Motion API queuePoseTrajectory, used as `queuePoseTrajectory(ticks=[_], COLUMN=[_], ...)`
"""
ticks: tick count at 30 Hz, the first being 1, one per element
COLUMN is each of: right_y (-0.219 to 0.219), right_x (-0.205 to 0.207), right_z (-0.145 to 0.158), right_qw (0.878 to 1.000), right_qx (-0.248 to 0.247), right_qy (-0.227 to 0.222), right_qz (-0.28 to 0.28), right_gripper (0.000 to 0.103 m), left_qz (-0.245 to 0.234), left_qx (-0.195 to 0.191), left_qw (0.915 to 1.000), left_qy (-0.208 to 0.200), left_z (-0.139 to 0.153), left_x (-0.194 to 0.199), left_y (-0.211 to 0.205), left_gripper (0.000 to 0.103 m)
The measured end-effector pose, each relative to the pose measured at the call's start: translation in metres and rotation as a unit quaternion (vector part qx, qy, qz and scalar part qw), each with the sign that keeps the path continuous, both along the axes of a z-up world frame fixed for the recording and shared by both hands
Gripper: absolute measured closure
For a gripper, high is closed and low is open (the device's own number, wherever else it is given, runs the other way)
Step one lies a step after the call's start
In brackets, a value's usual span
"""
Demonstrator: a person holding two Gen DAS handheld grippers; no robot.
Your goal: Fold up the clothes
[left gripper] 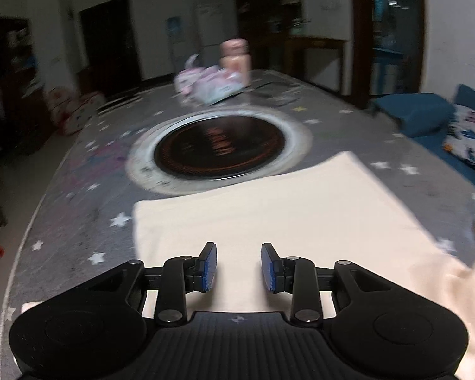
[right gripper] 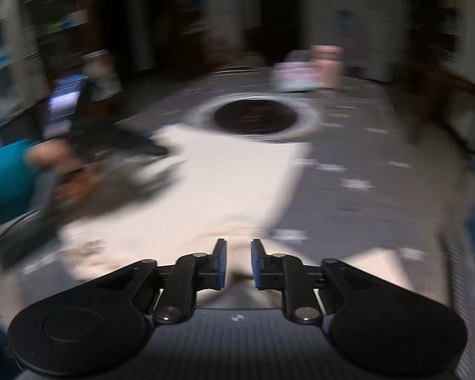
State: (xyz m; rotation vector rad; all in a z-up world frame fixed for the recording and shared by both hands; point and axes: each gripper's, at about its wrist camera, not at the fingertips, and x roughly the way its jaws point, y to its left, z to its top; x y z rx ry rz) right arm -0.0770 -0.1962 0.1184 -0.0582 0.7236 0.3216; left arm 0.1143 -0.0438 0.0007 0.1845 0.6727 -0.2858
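Right now the cream garment [left gripper: 269,218] lies spread flat on the grey star-print tablecloth [left gripper: 79,196], its far edge just short of the round black hotplate [left gripper: 218,148] set into the table. Over its near part the left gripper [left gripper: 239,267] hovers with jaws spread and nothing between them. Nearer the cloth's near-right edge, in a badly blurred view, the right gripper [right gripper: 239,264] has its jaws parted too, though narrower, and I cannot tell whether they touch fabric.

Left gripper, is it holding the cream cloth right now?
No, the left gripper hovers open over the cream cloth, with nothing between its blue pads.
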Motion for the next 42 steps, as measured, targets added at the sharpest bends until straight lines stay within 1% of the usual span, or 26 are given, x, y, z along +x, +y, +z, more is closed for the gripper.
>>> queuePoseTrajectory(ticks=[1,6,7,8,9,12,15,21,22,23,24,25,26,29,31,33,36,38,40,42], right_y=[-0.014,-0.060,-0.069,-0.071,-0.075,-0.084,-0.086,-0.079,-0.077,-0.076,-0.074,-0.072,-0.069,-0.061,-0.058,-0.054,-0.058,-0.067,-0.075,-0.080], right_x=[0.004,0.026,0.030,0.033,0.037,0.047,0.056,0.071,0.070,0.069,0.068,0.066,0.063,0.051,0.042,0.033,0.029,0.029,0.030,0.029], right_z=[-0.001,-0.014,-0.017,-0.020,-0.023,-0.031,-0.040,-0.052,-0.052,-0.051,-0.050,-0.047,-0.042,-0.019,0.000,0.013,0.020,0.016,0.012,0.005], right_qw=[1.000,0.994,0.992,0.991,0.991,0.989,0.990,0.992,0.993,0.993,0.994,0.994,0.995,0.994,0.990,0.981,0.971,0.968,0.966,0.969], right_qx=[-0.001,0.000,0.001,0.001,0.002,0.015,0.028,0.020,0.016,0.012,0.008,0.005,-0.006,-0.044,-0.067,-0.108,-0.135,-0.135,-0.135,-0.125], right_qy=[-0.001,0.014,0.017,0.020,0.023,0.032,0.038,0.062,0.061,0.060,0.059,0.053,0.040,-0.020,-0.062,-0.100,-0.122,-0.113,-0.103,-0.093], right_qz=[-0.031,-0.109,-0.124,-0.130,-0.134,-0.144,-0.133,-0.109,-0.104,-0.100,-0.096,-0.092,-0.091,-0.094,-0.107,-0.124,-0.156,-0.176,-0.196,-0.192], right_gripper=[0.085,0.084,0.082,0.076,0.074,0.074,0.074,0.073,0.075,0.084,0.090,0.097,0.097,0.098,0.098,0.098,0.096,0.094,0.093,0.092], left_qz=[-0.015,-0.096,-0.107,-0.118,-0.127,-0.153,-0.175,-0.197,-0.200,-0.203,-0.207,-0.210,-0.213,-0.218,-0.222,-0.228,-0.238,-0.239,-0.240,-0.240], left_qx=[-0.004,-0.013,-0.014,-0.016,-0.019,-0.029,-0.025,-0.022,-0.021,-0.021,-0.021,-0.018,-0.015,-0.017,-0.018,-0.016,-0.012,-0.012,-0.011,-0.011], left_qw=[0.9999,0.9952,0.9940,0.9926,0.9913,0.9871,0.9834,0.9787,0.9781,0.9774,0.9767,0.9762,0.9757,0.9745,0.9734,0.9721,0.9700,0.9697,0.9694,0.9693], left_qy=[0.002,0.015,0.019,0.022,0.026,0.037,0.042,0.053,0.054,0.054,0.053,0.052,0.049,0.052,0.052,0.050,0.049,0.050,0.050,0.051], left_z=[0.001,-0.002,-0.003,-0.004,-0.005,-0.008,-0.014,-0.024,-0.025,-0.026,-0.027,-0.028,-0.028,-0.028,-0.029,-0.029,-0.029,-0.029,-0.028,-0.028], left_x=[-0.009,-0.054,-0.061,-0.068,-0.074,-0.089,-0.101,-0.114,-0.116,-0.117,-0.119,-0.121,-0.121,-0.121,-0.122,-0.124,-0.127,-0.127,-0.128,-0.128], left_y=[-0.005,-0.033,-0.037,-0.042,-0.045,-0.055,-0.064,-0.072,-0.073,-0.073,-0.074,-0.075,-0.075,-0.074,-0.072,-0.071,-0.070,-0.069,-0.068,-0.069], left_gripper=[0.069,0.069,0.069,0.069,0.069,0.069,0.069,0.069,0.069,0.069,0.069,0.069,0.069,0.069,0.069,0.069,0.069,0.069,0.069,0.069])
